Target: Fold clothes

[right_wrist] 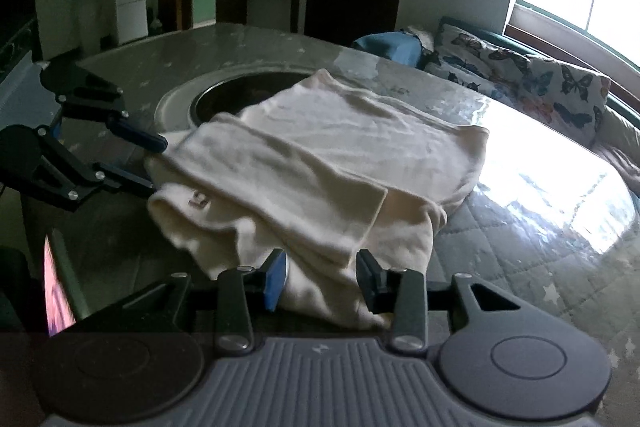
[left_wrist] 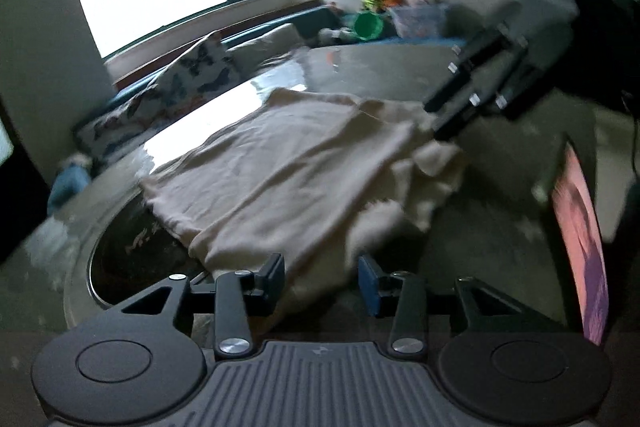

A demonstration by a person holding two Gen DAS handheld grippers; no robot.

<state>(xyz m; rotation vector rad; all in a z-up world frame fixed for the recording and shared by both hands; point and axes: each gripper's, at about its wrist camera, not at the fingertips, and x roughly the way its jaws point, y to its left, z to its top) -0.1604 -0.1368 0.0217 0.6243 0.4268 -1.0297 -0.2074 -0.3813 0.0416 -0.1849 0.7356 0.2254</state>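
A cream garment (left_wrist: 280,167) (right_wrist: 320,147) lies folded in layers on the round table (right_wrist: 520,227), partly over a dark round recess (right_wrist: 208,99) in the table's middle. My left gripper (left_wrist: 320,279) is at one end of the garment, jaws apart, with cloth lying loosely between the pads. The right wrist view shows it (right_wrist: 154,163) at the left, fingertips spread on either side of the garment's edge. My right gripper (right_wrist: 322,279) is at the opposite end, jaws apart over a thick fold, which does not look pinched. In the left wrist view it (left_wrist: 436,123) is blurred.
A clear sheet over a quilted cloth covers the table. A lit screen (left_wrist: 580,247) (right_wrist: 56,299) stands near the table's edge beside the garment. Beyond the table are a sofa with a butterfly pillow (right_wrist: 520,83) (left_wrist: 188,83) and toys with a green bowl (left_wrist: 368,27).
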